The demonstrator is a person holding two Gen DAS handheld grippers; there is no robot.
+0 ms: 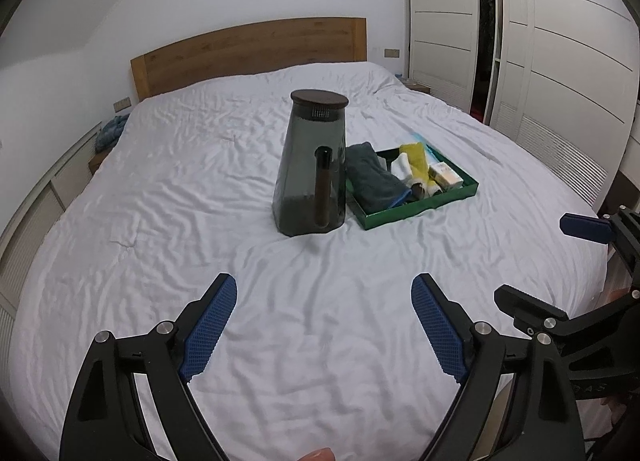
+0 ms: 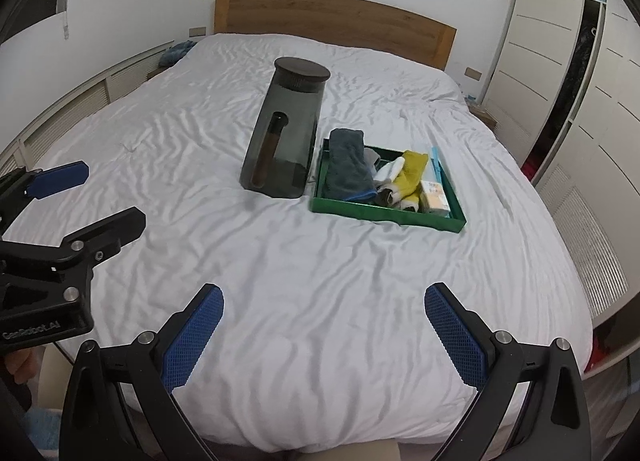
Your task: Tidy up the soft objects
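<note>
So there's a big bed with a wrinkled white sheet [image 1: 200, 189] taking up most of the room, with a plain wooden headboard [image 1: 248, 53] at the far end and white panelled wardrobe doors [image 1: 560, 61] along the right wall.

Roughly mid-bed stands a tall smoky-grey translucent plastic bin with a dark round lid [image 1: 312, 165], upright, with a dark tube-like handle on its near face. Just to its right, pretty much touching it, sits a shallow green rectangular tray [image 1: 416, 213].

The soft stuff is all in that tray: a folded dark grey towel with a blue edge [image 1: 372, 177] on the left side, then a yellow cloth [image 2: 412, 171] and a small white cloth [image 2: 390, 171] bunched together in the middle, and a little pale yellow-and-white box [image 2: 434, 197] at the right end.

Down at the near edge of the bed, both tools hang above the sheet, well apart from the tray. The left gripper [image 1: 324, 329] has its blue-padded fingers spread wide with nothing between them, and the right gripper [image 2: 324, 337] is the same, spread wide and holding nothing.
</note>
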